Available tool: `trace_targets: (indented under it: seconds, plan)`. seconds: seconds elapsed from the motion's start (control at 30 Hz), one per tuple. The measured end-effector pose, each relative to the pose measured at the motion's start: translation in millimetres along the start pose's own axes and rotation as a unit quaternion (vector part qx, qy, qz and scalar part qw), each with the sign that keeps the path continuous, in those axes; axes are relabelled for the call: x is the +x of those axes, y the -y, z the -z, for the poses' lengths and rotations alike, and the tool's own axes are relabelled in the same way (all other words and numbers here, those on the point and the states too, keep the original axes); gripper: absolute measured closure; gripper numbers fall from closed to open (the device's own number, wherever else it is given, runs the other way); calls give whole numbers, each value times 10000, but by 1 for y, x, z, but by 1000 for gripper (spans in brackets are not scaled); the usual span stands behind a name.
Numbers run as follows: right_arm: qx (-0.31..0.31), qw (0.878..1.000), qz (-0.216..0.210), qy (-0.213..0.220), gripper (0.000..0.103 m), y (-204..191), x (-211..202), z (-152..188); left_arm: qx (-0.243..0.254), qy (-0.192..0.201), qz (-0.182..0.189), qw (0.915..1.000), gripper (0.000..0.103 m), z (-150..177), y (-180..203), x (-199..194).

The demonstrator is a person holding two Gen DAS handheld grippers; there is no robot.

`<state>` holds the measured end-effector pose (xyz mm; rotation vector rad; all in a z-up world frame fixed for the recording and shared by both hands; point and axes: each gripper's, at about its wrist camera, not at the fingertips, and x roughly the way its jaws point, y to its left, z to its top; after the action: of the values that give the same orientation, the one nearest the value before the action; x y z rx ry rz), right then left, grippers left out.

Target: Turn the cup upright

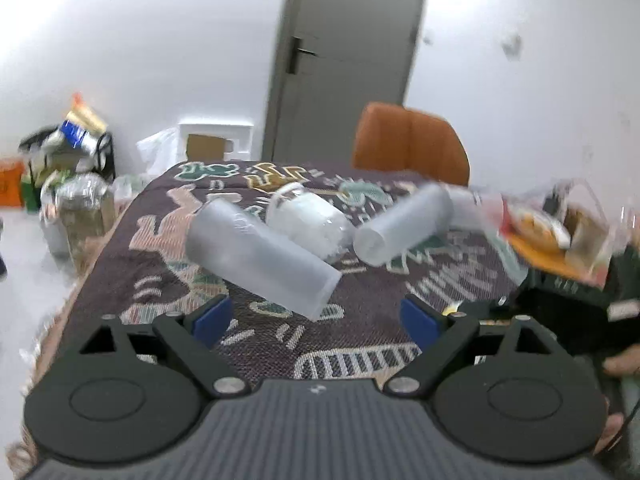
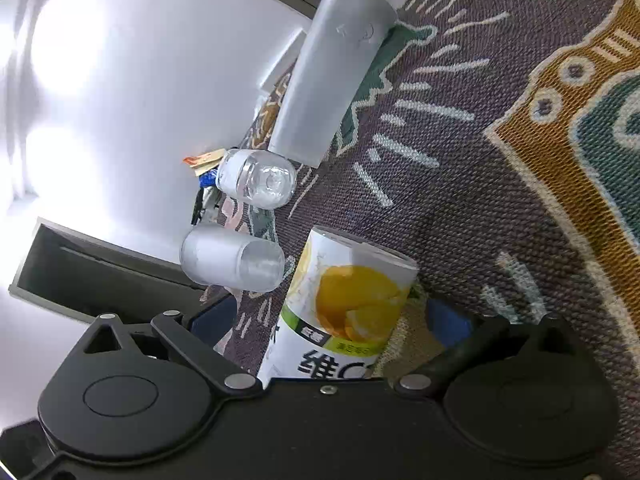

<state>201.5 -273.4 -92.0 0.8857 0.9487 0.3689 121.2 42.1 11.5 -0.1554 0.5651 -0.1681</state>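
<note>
We log: left claw (image 1: 316,320) wide, empty, near a frosted cup (image 1: 260,258) lying on the tabletop (image 1: 360,340); right claw (image 2: 328,320) wide around a lemon-printed cup (image 2: 344,304).

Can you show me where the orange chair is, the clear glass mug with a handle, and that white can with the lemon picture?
Orange padded chair (image 1: 410,142): left wrist view, middle of its backrest.
Clear glass mug with a handle (image 1: 310,222): left wrist view, on its side wall; it lies tipped over.
White can with lemon picture (image 2: 348,300): right wrist view, on the lemon print.

Bright indoor light, fisheye warp at edges.
Left view motion-blurred, esp. right side; right view sharp w/ wall (image 2: 72,60) glare blown out.
</note>
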Motion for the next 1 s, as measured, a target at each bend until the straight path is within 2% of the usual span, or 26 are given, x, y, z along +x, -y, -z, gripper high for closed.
trace_targets:
  seconds: [0.2, 0.23, 0.27, 0.3, 0.37, 0.6, 0.77, 0.9, 1.0]
  plan:
    - [-103, 9993, 367, 40, 0, -12, 10, -3, -796, 120, -246, 9964, 9, 8, -28, -7]
    - [-117, 9988, 461, 74, 3, -14, 11, -3, -940, 103, -248, 9952, 9, 12, -31, -7]
    - [-139, 9984, 542, 93, 19, -15, 12, -3, -1057, 78, -269, 9940, 9, 16, -34, -7]
    - [-123, 9982, 582, 26, 40, -15, 15, -4, -1143, 28, -320, 9929, 9, 20, -35, -5]
    - [-21, 9991, 416, -49, 43, -10, 15, -3, -1253, -84, -456, 9910, 9, 25, -37, -4]
    - [-580, 9965, 563, 192, 45, -24, 0, 10, -1566, 206, -646, 9853, 8, 37, -46, -21]
    - [-1114, 9903, 614, 552, 45, -45, -15, 19, -1880, 236, -525, 9805, 8, 37, -55, -34]
    - [-1610, 9787, 777, 1009, 45, -60, -31, 26, -1877, 300, -455, 9807, 8, 34, -59, -50]
    - [-2093, 9638, 868, 1403, 44, -73, -40, 35, -1804, 403, -533, 9813, 8, 33, -60, -66]
